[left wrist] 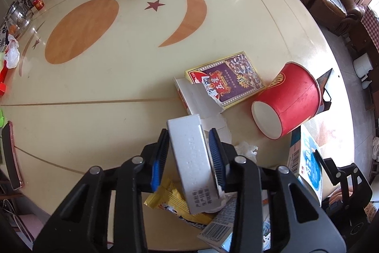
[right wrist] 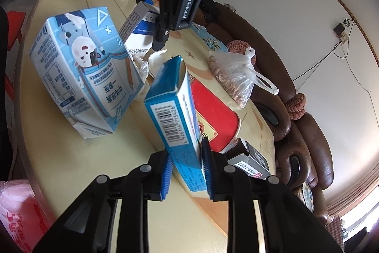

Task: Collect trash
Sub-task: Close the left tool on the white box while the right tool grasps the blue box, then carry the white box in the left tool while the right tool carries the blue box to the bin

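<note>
The left gripper (left wrist: 189, 158) is clamped on a white box (left wrist: 189, 153) over a pile of wrappers (left wrist: 170, 202) at the table's (left wrist: 94, 92) near edge, its arms hiding most of the pile. Beyond lies wide bare tabletop. The right gripper (right wrist: 187, 170) pinches a blue box (right wrist: 175, 120) that hides part of the red cup (right wrist: 213, 115); the milk carton (right wrist: 80, 68) stands close left.

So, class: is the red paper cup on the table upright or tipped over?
Tipped over: the red paper cup lies on its side on the table, its white base facing the left wrist camera.
</note>
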{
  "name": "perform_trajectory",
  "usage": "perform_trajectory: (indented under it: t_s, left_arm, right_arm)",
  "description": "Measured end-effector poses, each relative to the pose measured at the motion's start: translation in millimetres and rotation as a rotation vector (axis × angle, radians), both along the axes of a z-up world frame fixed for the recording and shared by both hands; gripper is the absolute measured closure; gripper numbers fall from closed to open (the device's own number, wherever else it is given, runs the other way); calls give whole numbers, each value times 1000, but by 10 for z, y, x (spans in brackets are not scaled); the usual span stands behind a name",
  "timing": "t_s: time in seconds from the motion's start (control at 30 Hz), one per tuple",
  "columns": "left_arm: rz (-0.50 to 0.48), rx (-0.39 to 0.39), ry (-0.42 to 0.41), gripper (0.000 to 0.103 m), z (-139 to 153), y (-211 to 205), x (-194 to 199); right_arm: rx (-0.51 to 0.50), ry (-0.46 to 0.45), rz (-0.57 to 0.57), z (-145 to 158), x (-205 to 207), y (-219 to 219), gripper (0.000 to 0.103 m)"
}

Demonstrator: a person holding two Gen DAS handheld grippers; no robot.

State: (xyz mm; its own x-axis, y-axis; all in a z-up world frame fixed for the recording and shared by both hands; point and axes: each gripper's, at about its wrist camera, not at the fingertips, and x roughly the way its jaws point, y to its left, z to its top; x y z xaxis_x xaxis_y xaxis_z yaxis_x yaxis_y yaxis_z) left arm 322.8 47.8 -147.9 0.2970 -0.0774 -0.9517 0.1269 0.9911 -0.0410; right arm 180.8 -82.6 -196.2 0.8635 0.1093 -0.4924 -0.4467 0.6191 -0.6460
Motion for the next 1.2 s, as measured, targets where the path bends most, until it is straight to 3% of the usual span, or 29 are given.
perform_trajectory:
  t_s: [0.1,0.37,0.8,1.0,1.2]
  left_arm:
    - [-1,12,10,81,-11,9,-3]
    - [-8,23,-5,82,34,20,-67]
    - [-13,25,-104,82,351,71,-268]
    - [-20,14,-159,82,628,114,-505]
    - [-48,20,-202,82,855,78,-886]
  right_arm:
    - [12,11,-11,29,-26,-27,80]
    - [81,72,-40,137,24,-144,80]
    - [201,164,-122,390,-1,-367,81]
    - [250,186,-179,614,-82,-468,81]
    - [261,151,-208,872,-368,-498,81]
